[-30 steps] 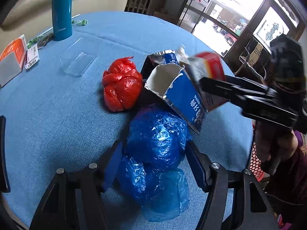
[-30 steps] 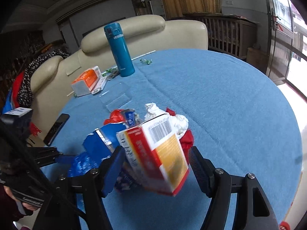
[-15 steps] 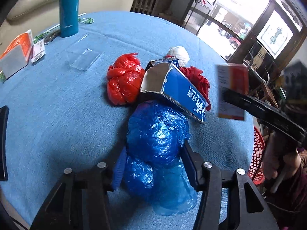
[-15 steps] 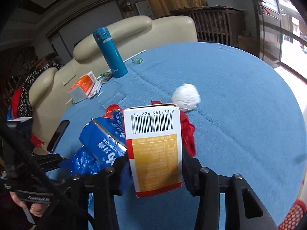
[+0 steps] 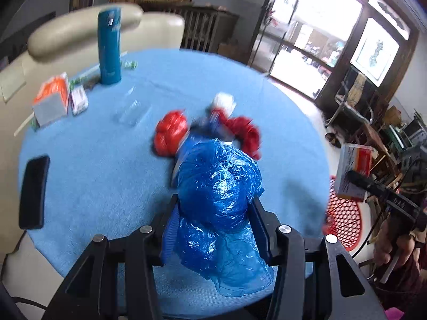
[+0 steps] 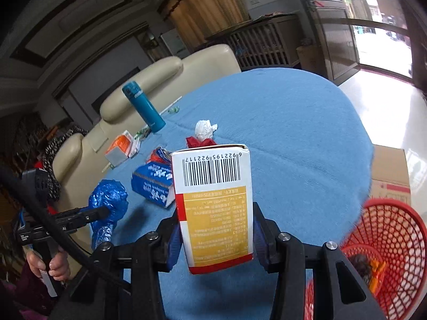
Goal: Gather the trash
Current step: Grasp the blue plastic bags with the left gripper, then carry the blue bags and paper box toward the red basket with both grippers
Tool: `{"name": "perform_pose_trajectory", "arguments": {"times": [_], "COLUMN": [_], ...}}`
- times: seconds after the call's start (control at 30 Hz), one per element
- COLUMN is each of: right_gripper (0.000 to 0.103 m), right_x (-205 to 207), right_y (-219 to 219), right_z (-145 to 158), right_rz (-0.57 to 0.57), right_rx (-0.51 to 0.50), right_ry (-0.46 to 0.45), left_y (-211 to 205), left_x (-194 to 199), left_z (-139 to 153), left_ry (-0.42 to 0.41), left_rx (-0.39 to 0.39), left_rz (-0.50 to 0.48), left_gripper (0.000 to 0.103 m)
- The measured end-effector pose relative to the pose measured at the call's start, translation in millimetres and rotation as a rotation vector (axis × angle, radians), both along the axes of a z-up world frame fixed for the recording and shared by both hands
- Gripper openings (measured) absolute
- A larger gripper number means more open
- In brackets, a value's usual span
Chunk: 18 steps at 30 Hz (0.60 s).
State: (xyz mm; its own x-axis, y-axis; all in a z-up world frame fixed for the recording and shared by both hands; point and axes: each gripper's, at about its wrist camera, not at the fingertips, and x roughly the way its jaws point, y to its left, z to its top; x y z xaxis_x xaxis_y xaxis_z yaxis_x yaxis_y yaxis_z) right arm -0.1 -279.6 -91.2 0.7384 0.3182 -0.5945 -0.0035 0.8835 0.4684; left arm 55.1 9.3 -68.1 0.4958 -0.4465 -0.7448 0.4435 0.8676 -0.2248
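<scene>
My left gripper (image 5: pixel 213 210) is shut on a crumpled blue plastic bag (image 5: pixel 218 186) and holds it above the round blue table (image 5: pixel 101 160). My right gripper (image 6: pixel 214 229) is shut on a white, yellow and red carton (image 6: pixel 213 205) near the table's edge, beside the red mesh basket (image 6: pixel 389 240). On the table lie a red bag (image 5: pixel 170 133), another red wad (image 5: pixel 245 133), a torn blue carton (image 6: pixel 153 188) and a white paper ball (image 6: pixel 204 129). The basket also shows in the left wrist view (image 5: pixel 344 216).
A teal flask (image 5: pixel 109 48), an orange and white box (image 5: pixel 50 101), a small packet (image 5: pixel 78 98) and a clear plastic lid (image 5: pixel 132 112) sit at the far side. A black phone (image 5: pixel 34 186) lies at the left edge. A cardboard box (image 6: pixel 389 173) stands behind the basket.
My left gripper has lifted the blue bag off the table. My right gripper has carried the carton away from the pile toward the table's edge and the red basket.
</scene>
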Motion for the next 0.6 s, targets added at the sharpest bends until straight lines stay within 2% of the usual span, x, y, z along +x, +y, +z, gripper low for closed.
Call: {"name": "perform_pose_trajectory", "arguments": {"times": [0.23,0.43,0.6], "right_gripper": [0.048,0.048,0.049], "right_x": [-34,-60,-75], "right_y": [-4,-8,-22], "right_z": [32,57,68], "right_rz": [-0.041,-0.083,-0.130], "right_rx": [-0.010,-0.046,-0.044], "right_ry": [-0.087,-0.151,-0.192], "left_y": [-43,-87,-116], "left_x": [-32,-55,-73], "left_z": [58,88,101], "left_ry": [-0.180,-0.312,-0.402], "left_rx": [0.094,0.157,0.214], "left_rz": [-0.029,-0.085,-0.110], "left_gripper": [0.052,0.052,0.052]}}
